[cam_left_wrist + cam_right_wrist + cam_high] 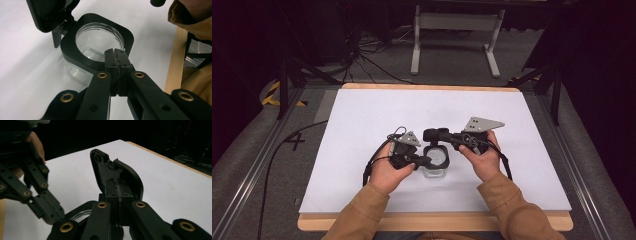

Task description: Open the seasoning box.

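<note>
Sleeves of tan cloth come up from the near edge of the table (362, 107), and just past them, a little nearer that edge than the middle, sits our clear jar (75, 72) with its black collar (72, 53) and hinged lid (117, 173). We have the left gripper (116, 58) pinched tight on the near side of the collar, jaws pressed together with the rim between them. Our right gripper (118, 188) is clamped on the flipped-up lid, holding it near upright.

We judge the jar light and rigid; its clear wall looks smooth, so it would likely slip or crack under a hard squeeze. The matte black collar is the better hold, stiff and less slick. The hinge seems the weak point, so we would swing the lid gently.
</note>
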`<state>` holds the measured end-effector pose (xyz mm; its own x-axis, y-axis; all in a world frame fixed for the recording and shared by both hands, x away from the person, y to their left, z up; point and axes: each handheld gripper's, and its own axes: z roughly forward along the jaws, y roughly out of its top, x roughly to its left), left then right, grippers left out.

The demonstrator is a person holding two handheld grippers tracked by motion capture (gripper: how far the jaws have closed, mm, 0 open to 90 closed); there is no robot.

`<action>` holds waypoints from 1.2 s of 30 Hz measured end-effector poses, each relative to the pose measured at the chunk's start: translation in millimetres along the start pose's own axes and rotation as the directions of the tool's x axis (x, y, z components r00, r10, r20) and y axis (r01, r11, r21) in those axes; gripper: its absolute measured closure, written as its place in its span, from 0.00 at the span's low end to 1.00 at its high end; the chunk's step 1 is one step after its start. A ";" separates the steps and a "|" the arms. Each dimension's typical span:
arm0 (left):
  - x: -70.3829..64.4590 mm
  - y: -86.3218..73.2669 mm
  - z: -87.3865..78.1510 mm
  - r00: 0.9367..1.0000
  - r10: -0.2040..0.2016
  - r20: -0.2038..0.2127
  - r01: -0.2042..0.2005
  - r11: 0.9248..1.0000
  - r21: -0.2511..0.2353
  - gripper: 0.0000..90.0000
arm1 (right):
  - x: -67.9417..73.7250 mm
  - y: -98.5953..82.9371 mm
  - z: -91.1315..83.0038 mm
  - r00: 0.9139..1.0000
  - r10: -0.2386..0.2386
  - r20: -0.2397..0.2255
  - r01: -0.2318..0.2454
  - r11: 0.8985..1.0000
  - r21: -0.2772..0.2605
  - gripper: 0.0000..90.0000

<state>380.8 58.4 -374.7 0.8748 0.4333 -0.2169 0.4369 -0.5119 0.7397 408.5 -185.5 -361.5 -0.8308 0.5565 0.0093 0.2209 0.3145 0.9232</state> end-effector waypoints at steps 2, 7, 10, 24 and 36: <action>-1.3 0.7 0.2 1.000 0.009 -0.012 -0.009 1.000 0.004 1.00 | -4.6 -1.4 2.4 1.000 0.011 0.015 -0.011 1.000 -0.009 1.00; -0.3 0.6 0.1 1.000 -0.006 0.000 0.006 1.000 0.006 1.00 | -12.8 -5.2 5.7 0.999 0.024 0.041 -0.023 0.999 -0.022 1.00; 0.8 0.2 0.4 1.000 -0.011 0.008 0.011 1.000 0.001 1.00 | -14.1 -6.7 5.7 0.999 0.033 0.040 -0.032 0.999 -0.029 1.00; 6.3 1.0 -32.2 0.998 -0.023 -0.059 0.020 0.998 -0.057 0.93 | -14.1 0.7 -29.6 0.998 0.042 0.055 -0.041 0.999 -0.026 0.84; 22.5 -6.6 -76.2 0.983 -0.114 -0.141 0.104 0.992 -0.074 0.77 | -28.1 1.4 -79.8 0.991 0.076 0.111 -0.077 0.997 0.012 0.71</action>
<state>381.6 128.1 -335.9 0.7810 0.5889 -0.2079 0.5090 -0.4074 0.7583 391.4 -262.1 -329.7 -0.7497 0.6608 0.0363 0.2906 0.2794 0.9151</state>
